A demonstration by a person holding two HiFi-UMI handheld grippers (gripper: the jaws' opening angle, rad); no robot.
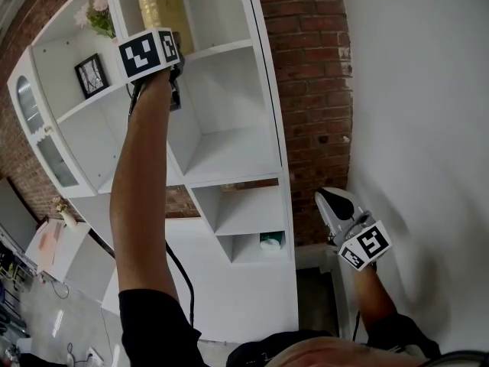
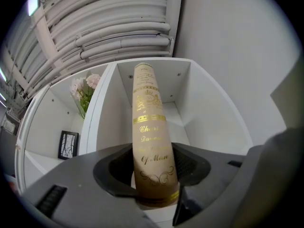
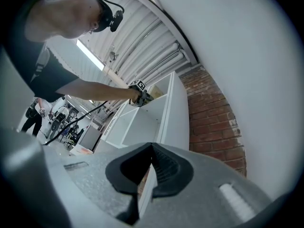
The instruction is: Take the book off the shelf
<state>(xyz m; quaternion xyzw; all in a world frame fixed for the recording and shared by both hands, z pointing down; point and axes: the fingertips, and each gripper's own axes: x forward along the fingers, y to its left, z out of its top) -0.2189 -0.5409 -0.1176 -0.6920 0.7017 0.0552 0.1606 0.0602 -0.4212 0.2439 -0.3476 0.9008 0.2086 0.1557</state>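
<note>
Left gripper [image 2: 153, 151], raised at arm's length to the top row of the white shelf [image 1: 229, 151]. Its jaws stand moderately wide and press on both sides of the book [image 2: 149, 127] at the lower spine. The book, tan with gilt lettering, stands upright in its compartment. Flowers [image 2: 85, 91] occupy the compartment to its left, with a picture frame [image 2: 69, 144] one level lower. Right gripper [image 3: 151, 151], held low beside the white wall [image 1: 420, 128], well apart from the book. Its jaws meet at the tips and hold nothing.
</note>
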